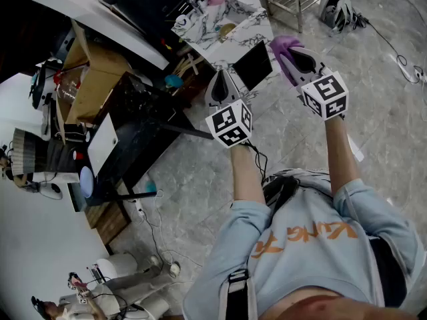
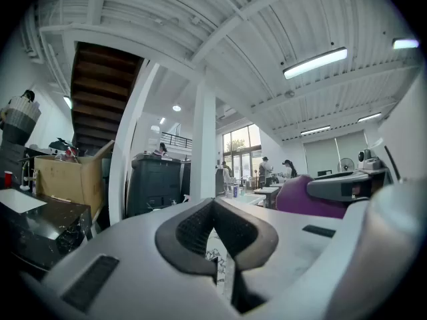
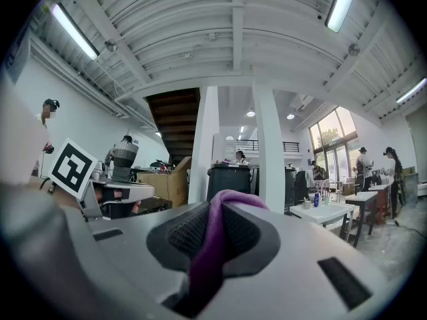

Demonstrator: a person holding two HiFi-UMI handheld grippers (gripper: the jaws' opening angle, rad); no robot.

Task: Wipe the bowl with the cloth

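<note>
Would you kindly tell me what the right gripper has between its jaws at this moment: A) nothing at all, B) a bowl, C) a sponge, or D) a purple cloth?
D: the right gripper view shows the right gripper with its jaws closed on a purple cloth.

Open workshop/lab hall — strip lights (image 2: 315, 63), staircase (image 2: 100, 89), cardboard box (image 2: 70, 179), desks (image 1: 143, 145) w/ gear
</note>
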